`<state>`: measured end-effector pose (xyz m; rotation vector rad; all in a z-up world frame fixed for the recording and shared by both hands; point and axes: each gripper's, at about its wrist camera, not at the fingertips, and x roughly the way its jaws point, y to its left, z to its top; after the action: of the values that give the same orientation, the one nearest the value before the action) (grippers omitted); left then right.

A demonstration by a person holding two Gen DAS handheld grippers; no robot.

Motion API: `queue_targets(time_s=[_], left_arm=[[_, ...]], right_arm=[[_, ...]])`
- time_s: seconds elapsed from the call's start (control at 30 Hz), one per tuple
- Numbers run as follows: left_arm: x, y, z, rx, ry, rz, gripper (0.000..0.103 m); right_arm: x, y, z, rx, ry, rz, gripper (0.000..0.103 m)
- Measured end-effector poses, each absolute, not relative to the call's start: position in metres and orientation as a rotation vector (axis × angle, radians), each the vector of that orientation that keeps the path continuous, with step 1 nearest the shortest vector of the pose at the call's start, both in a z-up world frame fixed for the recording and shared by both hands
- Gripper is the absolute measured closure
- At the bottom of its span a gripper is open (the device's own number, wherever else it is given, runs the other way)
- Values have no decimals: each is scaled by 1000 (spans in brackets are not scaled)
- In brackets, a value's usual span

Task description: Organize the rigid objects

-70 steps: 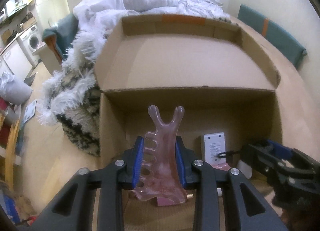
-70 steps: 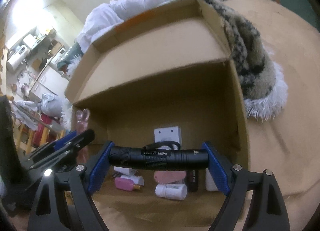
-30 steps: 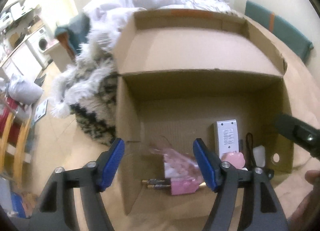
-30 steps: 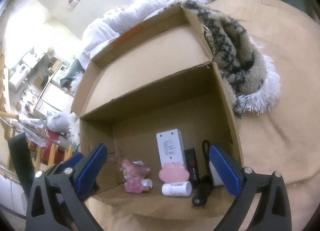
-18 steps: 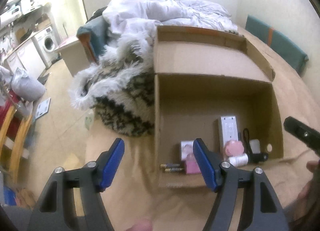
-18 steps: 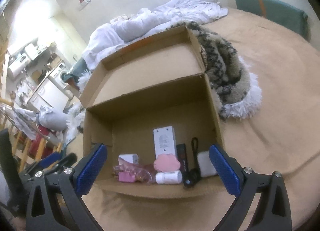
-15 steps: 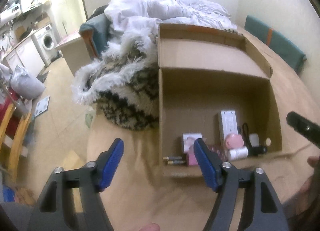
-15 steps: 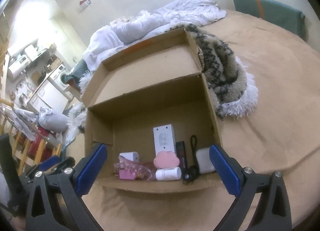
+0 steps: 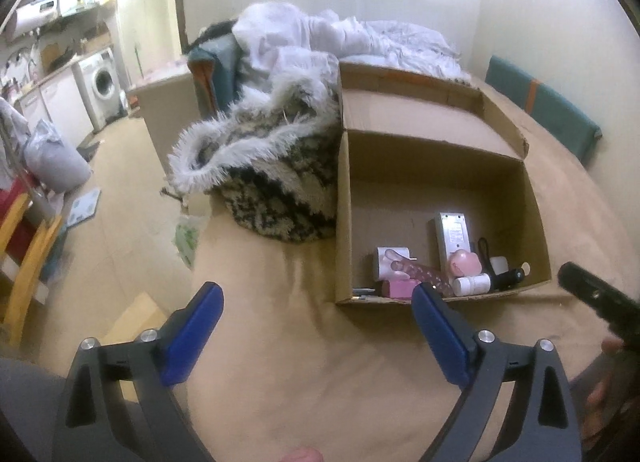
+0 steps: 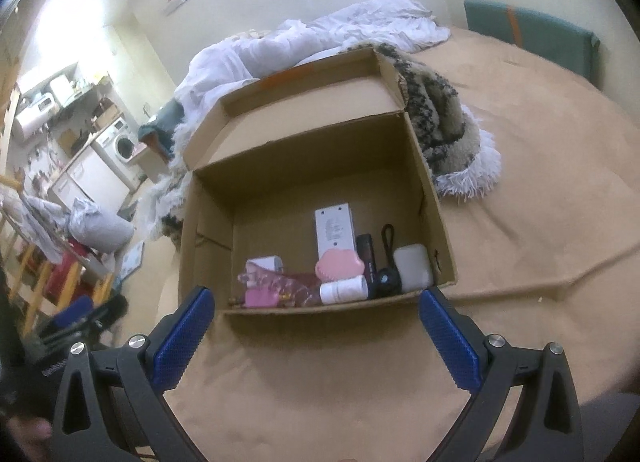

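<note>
An open cardboard box (image 9: 344, 197) (image 10: 434, 217) stands on the tan bed cover. Inside it lie a clear pink comb (image 9: 420, 272) (image 10: 280, 282), a black torch (image 9: 506, 276) (image 10: 386, 280), a white remote-like device (image 9: 452, 236) (image 10: 334, 229), a pink cloud-shaped piece (image 10: 339, 265) and a white bottle (image 10: 344, 290). My left gripper (image 9: 316, 332) hangs before the box's near left corner, its jaws still opening, with nothing between them. Wide open and empty, my right gripper (image 10: 316, 332) hovers over the cover just short of the box's front wall.
A shaggy black-and-white throw (image 9: 272, 165) lies against the box's far side, a white duvet (image 9: 344, 37) behind it. A teal cushion (image 10: 528, 33) leans on the wall. The bed edge drops to a floor with a yellow chair (image 9: 28, 258) and a washing machine (image 9: 102, 81).
The comb and torch left the grippers and now lie in the box. Both grippers drew back out of the box toward me, and the left one's jaws spread wider.
</note>
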<state>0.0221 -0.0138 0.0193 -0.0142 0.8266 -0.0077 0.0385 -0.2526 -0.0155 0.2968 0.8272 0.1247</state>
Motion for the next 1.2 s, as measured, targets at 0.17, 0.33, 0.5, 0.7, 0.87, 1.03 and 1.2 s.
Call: queue_targets(time_s=[0.17, 0.33, 0.5, 0.7, 0.87, 1.03, 1.2], left_arm=[[15, -10, 20, -28, 808, -9, 8], [17, -13, 17, -5, 806, 7, 8], [17, -15, 15, -4, 815, -1, 8], [18, -16, 14, -4, 820, 1, 8], [18, -15, 13, -2, 821, -2, 8], [19, -15, 9, 1, 831, 1, 8], [19, -16, 9, 8, 830, -3, 8]], right_arm=[[28, -238, -18, 240, 794, 115, 0], [28, -229, -21, 192, 801, 112, 0], [31, -227, -24, 186, 812, 111, 0], [31, -226, -24, 185, 814, 111, 0], [31, -226, -24, 186, 815, 111, 0], [31, -227, -24, 184, 815, 111, 0], [32, -227, -25, 183, 817, 111, 0]])
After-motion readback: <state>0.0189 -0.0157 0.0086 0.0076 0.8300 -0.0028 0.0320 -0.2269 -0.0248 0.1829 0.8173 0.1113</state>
